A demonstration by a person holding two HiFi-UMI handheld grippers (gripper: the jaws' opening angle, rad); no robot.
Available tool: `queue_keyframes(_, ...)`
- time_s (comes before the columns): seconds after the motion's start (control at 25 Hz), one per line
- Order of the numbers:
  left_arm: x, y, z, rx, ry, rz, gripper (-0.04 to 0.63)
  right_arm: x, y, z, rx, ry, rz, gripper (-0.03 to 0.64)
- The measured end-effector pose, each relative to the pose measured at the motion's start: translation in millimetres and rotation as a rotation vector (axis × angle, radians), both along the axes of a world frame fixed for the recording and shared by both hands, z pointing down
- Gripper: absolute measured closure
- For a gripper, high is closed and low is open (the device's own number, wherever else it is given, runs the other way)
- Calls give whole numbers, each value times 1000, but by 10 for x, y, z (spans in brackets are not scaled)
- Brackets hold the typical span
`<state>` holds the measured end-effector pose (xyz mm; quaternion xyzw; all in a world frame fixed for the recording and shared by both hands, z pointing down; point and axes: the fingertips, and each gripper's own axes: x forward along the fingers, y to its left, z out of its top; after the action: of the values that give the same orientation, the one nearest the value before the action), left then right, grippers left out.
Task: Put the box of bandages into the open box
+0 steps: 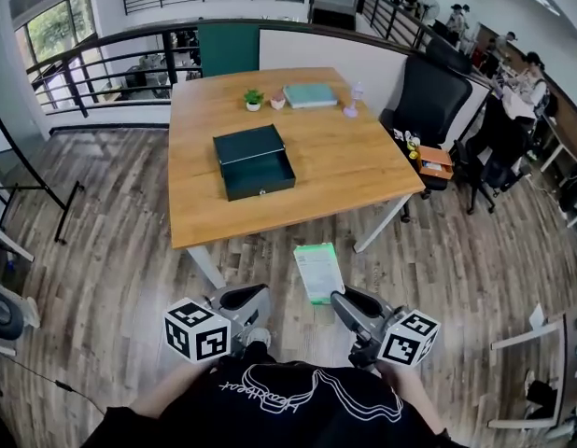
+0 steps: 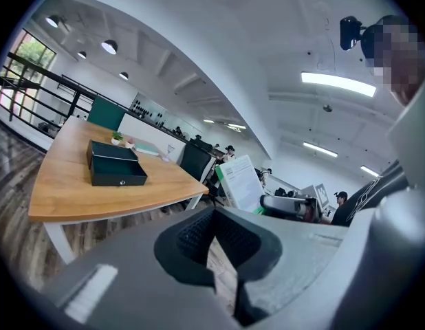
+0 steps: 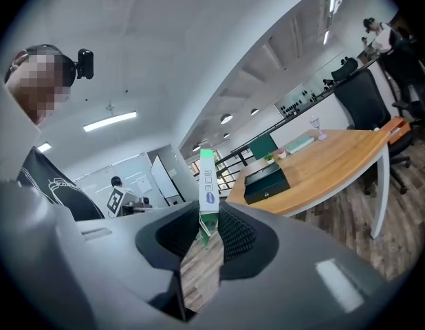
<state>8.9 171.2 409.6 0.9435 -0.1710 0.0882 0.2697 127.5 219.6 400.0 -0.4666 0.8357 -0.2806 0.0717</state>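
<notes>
Empty left gripper [image 2: 212,217], fingers [image 2: 192,237] together

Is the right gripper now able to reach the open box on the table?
Probably not yet: the right gripper, shut on the bandage box, hangs over the floor short of the table, and the open box lies mid-table. Nothing blocks the way.

You're in an open-plan office: a wooden table [image 1: 344,157] ahead, a black swivel chair [image 1: 429,101] at its right, people [image 1: 527,77] at desks far right
</notes>
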Motion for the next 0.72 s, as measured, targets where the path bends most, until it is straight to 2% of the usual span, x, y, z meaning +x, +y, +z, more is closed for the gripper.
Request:
queue_keyframes(0.4, -242, -1298, 3, -33, 7, -39, 595, -227, -1299, -56, -35, 19, -27, 509)
queue_keyframes(0.72, -338, -1966, 80, -34, 6, -44, 595, -320, -1958, -20, -32, 66, -23, 508)
